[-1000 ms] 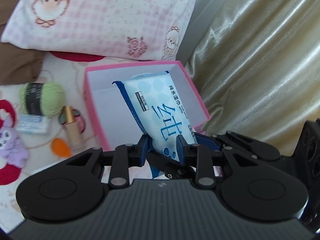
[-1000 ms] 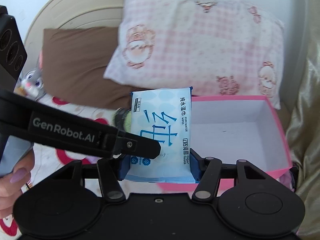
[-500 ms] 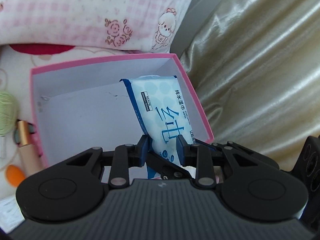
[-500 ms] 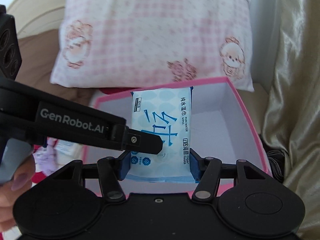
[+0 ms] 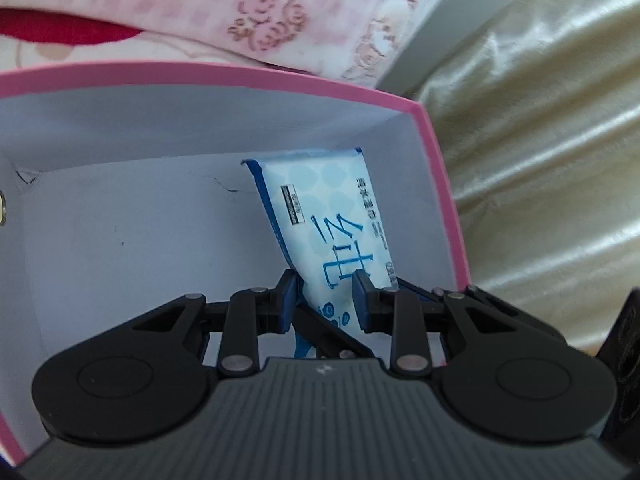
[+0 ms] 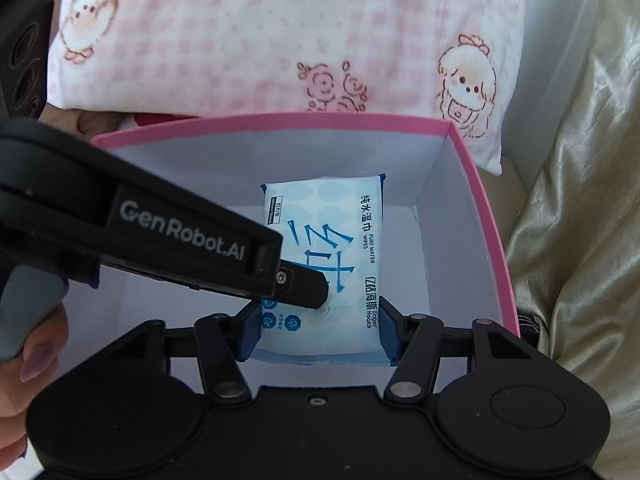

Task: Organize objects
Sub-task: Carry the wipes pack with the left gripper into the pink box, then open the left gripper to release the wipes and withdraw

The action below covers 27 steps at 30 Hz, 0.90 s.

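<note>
Quick count: one wipes pack (image 6: 324, 256), one pink box (image 6: 476, 184), one pillow (image 6: 280, 32), two grippers, left (image 5: 325, 296) and right (image 6: 318, 330), plus one hand (image 6: 24, 364) showing and one shiny curtain (image 5: 540, 140). That's everything I can make out.

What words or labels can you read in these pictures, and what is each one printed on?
"GenRobot.AI": on the left gripper, seen from the right wrist.
"PURE WATER WIPES": on the wipes pack.
"纯水湿巾": on the same pack, beside the English.
"Eager Health": near the pack's lower edge.
"10片装": small tag at the pack's top, barely readable; the line under it is too small.
Round icons low on the pack: unreadable.
</note>
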Each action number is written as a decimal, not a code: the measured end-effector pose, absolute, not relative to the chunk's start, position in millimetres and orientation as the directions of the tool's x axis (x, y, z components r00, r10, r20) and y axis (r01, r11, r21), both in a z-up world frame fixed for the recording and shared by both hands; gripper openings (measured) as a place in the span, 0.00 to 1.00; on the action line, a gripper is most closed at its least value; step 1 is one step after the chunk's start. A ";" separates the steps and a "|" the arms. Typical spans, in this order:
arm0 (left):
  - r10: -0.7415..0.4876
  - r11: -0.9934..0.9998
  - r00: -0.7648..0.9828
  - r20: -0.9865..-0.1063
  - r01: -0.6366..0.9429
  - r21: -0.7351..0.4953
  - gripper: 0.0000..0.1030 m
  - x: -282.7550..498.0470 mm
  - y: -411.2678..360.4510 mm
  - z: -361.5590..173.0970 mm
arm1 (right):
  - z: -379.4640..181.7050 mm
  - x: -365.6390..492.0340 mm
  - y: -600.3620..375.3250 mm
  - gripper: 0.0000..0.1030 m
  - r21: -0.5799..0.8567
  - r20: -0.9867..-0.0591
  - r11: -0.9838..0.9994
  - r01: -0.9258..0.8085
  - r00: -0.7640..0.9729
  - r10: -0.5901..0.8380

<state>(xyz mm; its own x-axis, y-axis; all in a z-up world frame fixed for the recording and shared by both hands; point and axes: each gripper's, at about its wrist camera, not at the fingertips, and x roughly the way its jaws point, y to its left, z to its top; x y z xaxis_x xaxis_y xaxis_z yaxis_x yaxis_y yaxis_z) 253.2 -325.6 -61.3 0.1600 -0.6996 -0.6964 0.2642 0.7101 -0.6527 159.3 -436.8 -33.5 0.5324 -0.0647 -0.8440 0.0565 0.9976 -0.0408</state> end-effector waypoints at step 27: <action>-0.546 0.776 0.312 -0.777 0.537 -0.330 0.44 142.8 -163.4 114.0 | 104.2 44.9 -333.8 0.74 0.077 -0.756 0.991 -0.111 0.642 0.130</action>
